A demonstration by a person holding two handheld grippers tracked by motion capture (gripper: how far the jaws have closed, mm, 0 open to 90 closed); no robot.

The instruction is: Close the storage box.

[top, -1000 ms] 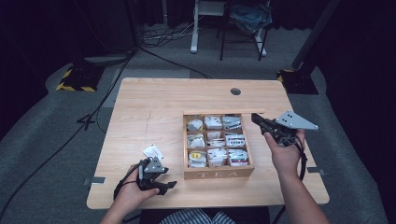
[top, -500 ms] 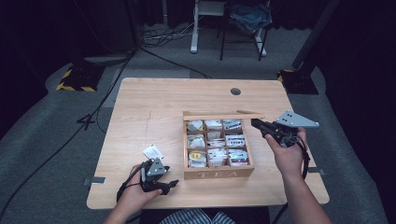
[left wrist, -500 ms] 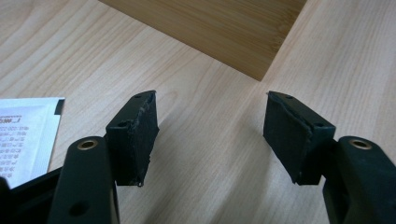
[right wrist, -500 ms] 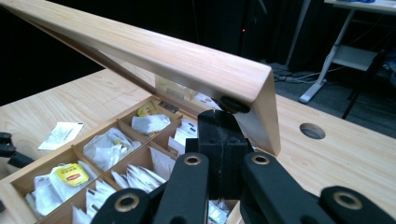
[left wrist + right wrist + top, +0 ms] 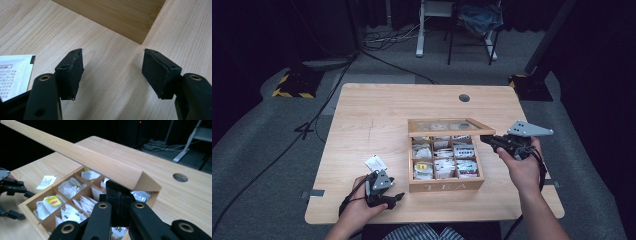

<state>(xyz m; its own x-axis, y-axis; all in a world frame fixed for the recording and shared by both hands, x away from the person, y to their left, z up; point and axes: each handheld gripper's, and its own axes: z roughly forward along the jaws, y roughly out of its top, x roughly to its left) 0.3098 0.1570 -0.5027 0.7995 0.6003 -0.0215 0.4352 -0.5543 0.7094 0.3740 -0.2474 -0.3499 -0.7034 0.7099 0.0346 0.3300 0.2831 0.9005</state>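
A wooden tea box (image 5: 446, 186) marked TEA stands on the table, its compartments filled with tea bags. Its hinged lid (image 5: 449, 126) hangs tilted over the back row. My right gripper (image 5: 484, 140) is shut, and its tips (image 5: 117, 187) sit under the lid's (image 5: 82, 155) right corner. Near the front edge my left gripper (image 5: 396, 199) points at the box's corner (image 5: 140, 37). Its jaws (image 5: 113, 52) have just been opening and stand open with nothing between them. A white tea packet (image 5: 375, 163) lies flat just left of it (image 5: 13, 72).
The light wooden table (image 5: 377, 115) has a round cable hole (image 5: 464, 98) at the back right. Bare tabletop stretches left of the box and behind it. Beyond the table are a chair, desk legs and cables on a grey floor.
The lid has tipped forward and now leans over the box's back row. The right gripper stays at the lid's corner. The left hand has kept its place.
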